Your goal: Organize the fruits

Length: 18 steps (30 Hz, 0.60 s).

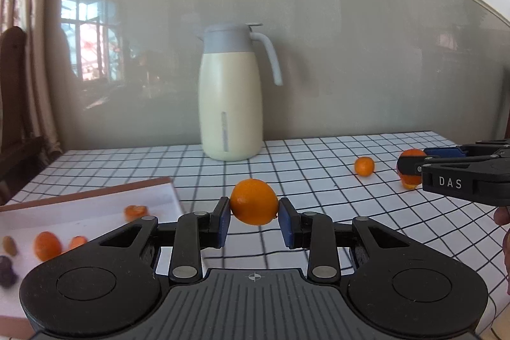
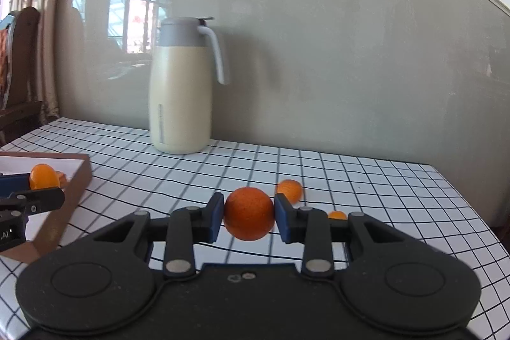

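My left gripper (image 1: 254, 214) is shut on a small orange (image 1: 254, 201) and holds it above the checked table, just right of a white tray (image 1: 95, 212). The tray holds several small oranges (image 1: 47, 245) and dark fruits (image 1: 7, 271). My right gripper (image 2: 248, 215) is shut on another orange (image 2: 249, 213) above the table. It also shows in the left wrist view (image 1: 414, 166) at far right. Two loose oranges (image 2: 289, 190) lie on the cloth beyond it; one shows in the left wrist view (image 1: 364, 166). The left gripper with its orange (image 2: 44, 176) shows over the tray (image 2: 79, 177).
A cream thermos jug (image 1: 230, 97) with a grey lid stands at the back of the table against the grey wall. A dark wooden chair (image 1: 12, 104) stands at the left. The table's right edge (image 2: 471, 212) drops off near the loose oranges.
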### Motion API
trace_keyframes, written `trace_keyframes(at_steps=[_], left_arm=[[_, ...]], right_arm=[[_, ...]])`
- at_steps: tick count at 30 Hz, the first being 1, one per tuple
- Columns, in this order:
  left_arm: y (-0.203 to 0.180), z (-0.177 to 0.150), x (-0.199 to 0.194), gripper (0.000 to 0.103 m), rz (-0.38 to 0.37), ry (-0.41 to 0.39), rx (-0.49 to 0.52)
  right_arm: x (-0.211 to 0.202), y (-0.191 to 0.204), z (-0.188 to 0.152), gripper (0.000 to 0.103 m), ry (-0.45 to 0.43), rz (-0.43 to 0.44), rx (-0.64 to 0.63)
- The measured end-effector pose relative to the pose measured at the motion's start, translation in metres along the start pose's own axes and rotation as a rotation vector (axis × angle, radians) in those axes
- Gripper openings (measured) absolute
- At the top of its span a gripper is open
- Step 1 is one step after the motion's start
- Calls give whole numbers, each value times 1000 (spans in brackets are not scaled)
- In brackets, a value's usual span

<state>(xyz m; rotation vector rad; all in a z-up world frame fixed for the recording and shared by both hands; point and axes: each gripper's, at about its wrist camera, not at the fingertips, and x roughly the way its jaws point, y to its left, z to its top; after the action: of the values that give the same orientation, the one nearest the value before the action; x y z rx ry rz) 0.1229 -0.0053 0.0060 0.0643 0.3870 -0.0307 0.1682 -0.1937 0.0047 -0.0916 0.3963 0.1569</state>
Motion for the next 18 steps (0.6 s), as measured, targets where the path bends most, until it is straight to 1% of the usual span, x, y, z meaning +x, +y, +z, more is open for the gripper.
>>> trace_keyframes(at_steps=[4,9,18], left_arm=[[18,-7,-19,33,33,-2,-18],[40,-11,-38,33,91,-25,-37],[71,-18,-59,33,200,-48,-98]], right_arm=[[-11,22,2,26,-15,40,-23],[-25,50,12,26,-63,95,-55],[-33,97,21,26,-109,214,-86]])
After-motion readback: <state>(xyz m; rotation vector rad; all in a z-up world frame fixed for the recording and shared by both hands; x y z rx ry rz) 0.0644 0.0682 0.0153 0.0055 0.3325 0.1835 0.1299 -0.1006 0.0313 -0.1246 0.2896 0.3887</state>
